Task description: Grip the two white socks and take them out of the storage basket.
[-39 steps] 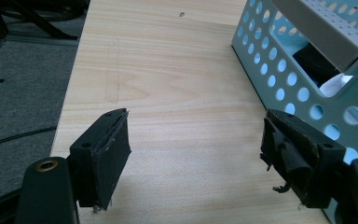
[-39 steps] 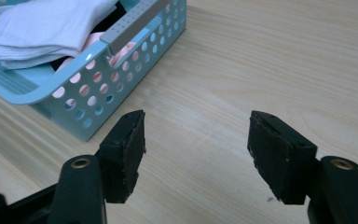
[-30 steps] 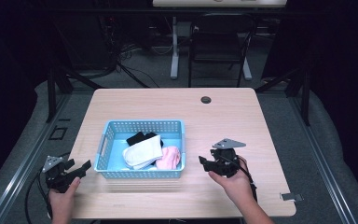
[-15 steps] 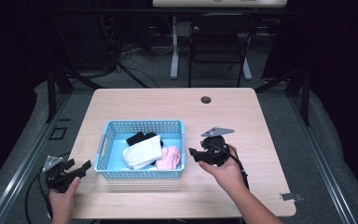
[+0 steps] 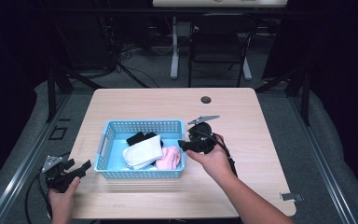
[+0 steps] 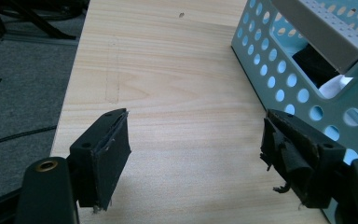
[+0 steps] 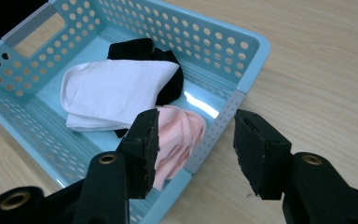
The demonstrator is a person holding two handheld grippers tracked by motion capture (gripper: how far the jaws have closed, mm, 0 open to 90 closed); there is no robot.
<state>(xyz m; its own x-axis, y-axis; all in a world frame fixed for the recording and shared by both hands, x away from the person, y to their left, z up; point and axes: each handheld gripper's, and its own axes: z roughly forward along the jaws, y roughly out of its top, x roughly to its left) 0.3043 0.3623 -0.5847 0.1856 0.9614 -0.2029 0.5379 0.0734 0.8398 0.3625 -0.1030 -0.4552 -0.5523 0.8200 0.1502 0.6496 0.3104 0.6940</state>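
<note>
the left gripper (image 5: 70,170) sits at the desk's (image 5: 261,121) near left corner, fingers (image 6: 105,154) spread wide over bare wood, just beside the blue basket (image 5: 103,144). the basket holds a white sock (image 5: 143,151), a black one (image 5: 137,137) (partly under the white) and a pink one (image 5: 170,157). the right gripper (image 5: 186,144) hovers at the basket's right wall, fingers (image 7: 142,149) apart, straddling its rim above the pink sock.

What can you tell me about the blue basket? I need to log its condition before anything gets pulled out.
The blue basket is a shallow rectangular tray of light blue plastic, its walls perforated with round holes, with a cut-out handle at each short end. It sits upright and flat on the wooden table, left of centre. Inside lie a white folded cloth, a black cloth partly beneath it, and a pink cloth. The right gripper hovers at its right end.
</note>
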